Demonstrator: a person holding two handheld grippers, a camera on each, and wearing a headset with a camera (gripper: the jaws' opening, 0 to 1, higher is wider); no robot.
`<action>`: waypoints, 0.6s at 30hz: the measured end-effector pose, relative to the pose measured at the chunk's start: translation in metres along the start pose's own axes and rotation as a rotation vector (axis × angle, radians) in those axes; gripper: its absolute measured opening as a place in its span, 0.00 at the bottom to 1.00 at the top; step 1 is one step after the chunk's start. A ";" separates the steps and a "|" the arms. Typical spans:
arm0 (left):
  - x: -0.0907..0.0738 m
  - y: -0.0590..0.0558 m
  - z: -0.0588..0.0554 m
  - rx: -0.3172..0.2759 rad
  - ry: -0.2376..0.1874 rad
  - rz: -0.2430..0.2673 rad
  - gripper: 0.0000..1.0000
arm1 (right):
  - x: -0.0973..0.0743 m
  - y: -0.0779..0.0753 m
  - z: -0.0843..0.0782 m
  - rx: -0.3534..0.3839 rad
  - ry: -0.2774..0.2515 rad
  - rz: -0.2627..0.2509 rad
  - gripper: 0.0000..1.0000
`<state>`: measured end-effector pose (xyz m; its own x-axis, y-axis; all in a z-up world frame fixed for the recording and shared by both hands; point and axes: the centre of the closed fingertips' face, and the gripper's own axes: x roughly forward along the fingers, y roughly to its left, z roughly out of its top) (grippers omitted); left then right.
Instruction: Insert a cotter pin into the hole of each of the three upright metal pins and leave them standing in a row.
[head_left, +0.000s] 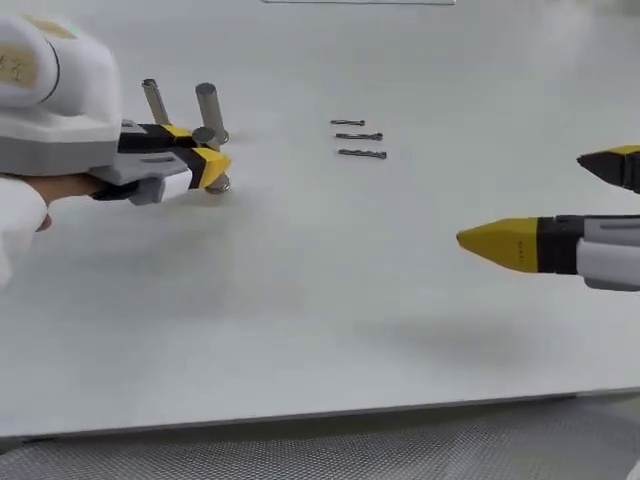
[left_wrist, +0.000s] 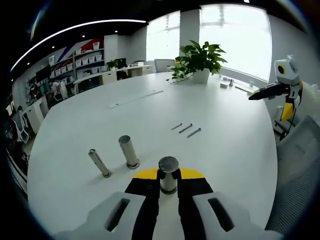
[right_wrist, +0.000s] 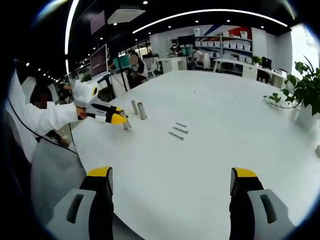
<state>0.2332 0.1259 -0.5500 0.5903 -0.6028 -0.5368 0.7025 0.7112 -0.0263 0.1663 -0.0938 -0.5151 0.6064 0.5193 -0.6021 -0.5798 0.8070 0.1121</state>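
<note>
Three metal pins (left_wrist: 129, 151) stand on the white table (head_left: 300, 330), grouped over on the left, and none carries a cotter pin as far as I can see. The three cotter pins (head_left: 359, 136) lie flat in a neat stack of parallel lines near the middle, well apart from the uprights and touched by nothing. So the job looks barely begun: all three insertions are left to do.

The left gripper (left_wrist: 168, 182) has its jaws drawn narrow around the nearest metal pin (left_wrist: 168, 175), low on its shaft, with the other two just beyond it; the far one seems to lean a little. The right gripper (head_left: 525, 200) hangs off to the right with its jaws spread wide and nothing between them.

Room is generous. Bare tabletop runs between the right gripper and the cotter pins, and between those and the uprights. The front edge is well clear of everything; the tight spot is the cluster of uprights.
</note>
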 end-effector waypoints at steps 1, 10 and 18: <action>0.000 -0.003 0.000 0.005 0.001 -0.005 0.09 | 0.000 0.001 0.000 -0.001 -0.001 0.002 0.96; 0.005 -0.029 0.004 0.001 0.000 -0.057 0.09 | 0.000 0.010 -0.001 -0.009 -0.005 0.032 0.97; 0.012 -0.045 0.005 0.016 0.011 -0.087 0.09 | -0.002 0.010 0.000 0.007 -0.031 0.034 0.98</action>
<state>0.2104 0.0849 -0.5510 0.5228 -0.6578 -0.5422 0.7570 0.6507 -0.0596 0.1592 -0.0864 -0.5132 0.6032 0.5547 -0.5730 -0.5966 0.7907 0.1374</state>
